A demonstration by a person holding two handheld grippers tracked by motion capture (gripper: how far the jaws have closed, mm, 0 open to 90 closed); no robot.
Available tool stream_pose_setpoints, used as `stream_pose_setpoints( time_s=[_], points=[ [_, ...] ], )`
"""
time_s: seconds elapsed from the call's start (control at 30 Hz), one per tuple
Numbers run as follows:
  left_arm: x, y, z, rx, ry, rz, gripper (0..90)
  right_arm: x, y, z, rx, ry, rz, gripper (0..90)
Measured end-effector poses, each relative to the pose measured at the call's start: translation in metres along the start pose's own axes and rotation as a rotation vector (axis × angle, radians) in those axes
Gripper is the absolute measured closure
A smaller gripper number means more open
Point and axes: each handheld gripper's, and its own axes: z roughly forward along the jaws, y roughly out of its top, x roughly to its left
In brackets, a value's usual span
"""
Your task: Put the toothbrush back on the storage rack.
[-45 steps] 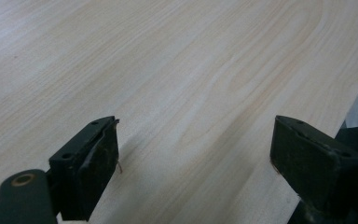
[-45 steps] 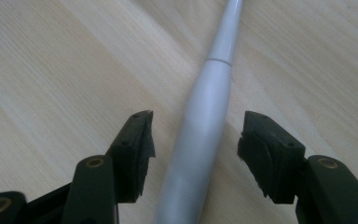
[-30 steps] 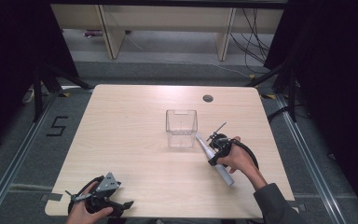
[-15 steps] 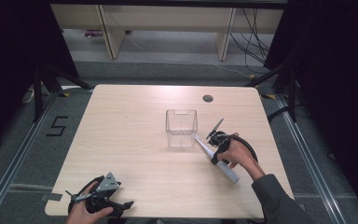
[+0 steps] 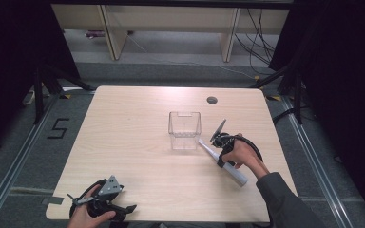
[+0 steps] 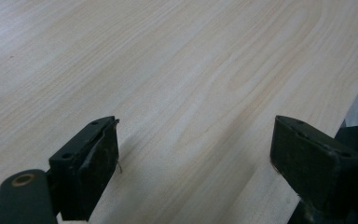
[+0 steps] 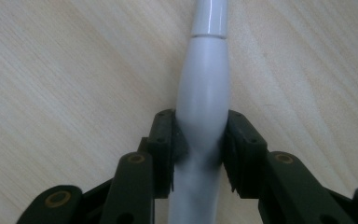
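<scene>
Table point(image 5: 138, 142): rectangular top, pale wood-grain laminate, matte, with rounded corners; a small round dark grommet hole point(image 5: 212, 100) near its far edge. It stands on a grey floor marked with a black "5" point(image 5: 59, 128).

Clear container point(image 5: 185, 130): square-sided, open-topped, transparent plastic box, upright near the table's middle. The walls are thin and glossy. It looks empty, though the bottom is hard to read through the glare.

Light grey tube-shaped object point(image 5: 224, 163): long, smooth, rounded plastic body, lying flat on the table at a diagonal to the right of the container. Its narrow end points toward the container's near right corner and stops just beside it; whether the two touch cannot be told. In the right gripper view the body point(image 7: 203, 93) bulges slightly in the middle, narrows toward a seam, then continues as a whiter, glossier section. The exact kind of object cannot be told.

Right gripper point(image 7: 199, 140): black jaws with flat rubbery pads, screw heads visible on the linkage. The jaws have just been closing, and now both pads press on the bulged part of the grey body, one on each side. In the high view the person's right hand point(image 5: 240, 153) holds it over the tube's middle.

Left gripper point(image 6: 193, 154): jaws spread wide, nothing but bare wood grain between the pads. It rests low at the table's near left corner point(image 5: 102, 203).
</scene>
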Motion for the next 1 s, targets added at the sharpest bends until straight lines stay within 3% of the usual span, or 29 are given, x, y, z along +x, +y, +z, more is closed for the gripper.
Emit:
stream_pose_setpoints(
  time_s=[0.13,0.2,0.3,0.53,0.7,0.73,0.83,1.0],
  points=[
    [-0.001,0.000,0.000,0.000,-0.001,-0.004,15.0,-0.001,0.001,0.000,0.014,-0.014,-0.019,66.7],
    [0.000,0.000,0.000,-0.001,-0.001,0.000,14.9,0.002,0.002,-0.001,0.025,0.000,0.014,66.7],
    [0.000,0.000,0.000,0.000,-0.001,0.000,15.0,-0.001,0.001,0.000,0.020,-0.011,-0.025,66.8],
    [0.000,0.000,0.000,-0.002,-0.001,-0.002,15.0,-0.005,-0.004,-0.005,0.004,0.000,0.011,67.0],
    [0.000,0.000,0.000,0.000,-0.003,-0.003,15.0,-0.012,-0.011,-0.017,-0.051,-0.005,0.010,67.1],
    [0.000,0.000,0.000,-0.001,-0.002,-0.003,15.0,-0.017,-0.015,-0.021,-0.095,0.002,-0.013,67.1],
    [0.000,0.000,0.000,-0.001,-0.001,-0.004,14.9,-0.020,-0.021,-0.031,-0.147,0.009,0.015,67.2],
    [0.000,0.000,0.000,-0.001,-0.002,-0.004,15.0,-0.028,-0.032,-0.044,-0.250,0.018,0.010,67.2]
  ],
)
